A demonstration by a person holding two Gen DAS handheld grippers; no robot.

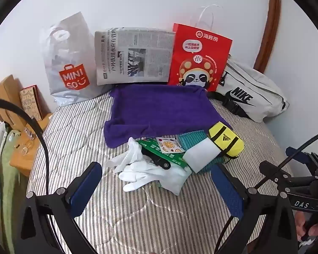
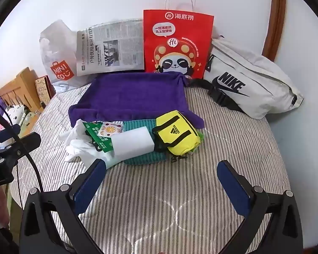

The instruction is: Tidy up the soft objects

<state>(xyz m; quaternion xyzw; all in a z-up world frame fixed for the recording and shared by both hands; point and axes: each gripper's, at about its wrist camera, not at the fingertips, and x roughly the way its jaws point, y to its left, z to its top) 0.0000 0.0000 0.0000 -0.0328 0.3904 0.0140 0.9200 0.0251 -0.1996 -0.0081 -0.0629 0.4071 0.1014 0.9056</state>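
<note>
1. The left gripper (image 1: 156, 182) hung over the grey-and-white striped quilted bedspread (image 1: 120, 216), jaws spread wide with nothing between the blue pads.
2. The right gripper (image 2: 161, 182) was angled down at the same bed, equally wide open and empty.
3. A heap of soft things lay near the middle of the bed: white cotton gloves (image 1: 142, 169), a green printed packet (image 1: 159, 148), a white rectangular sponge block (image 2: 133, 144), a teal ribbed cloth (image 2: 146, 158) beneath, and a small yellow pouch with black straps (image 2: 176, 137) at the right.
4. A purple towel (image 1: 159, 110) lay spread just behind the heap, touching it.
5. Against the wall stood a white plastic shopping bag (image 1: 67, 63), a folded newspaper (image 1: 133, 55), a red paper bag with a panda (image 2: 178, 42) and a white fabric waist bag (image 2: 248, 80).
</note>
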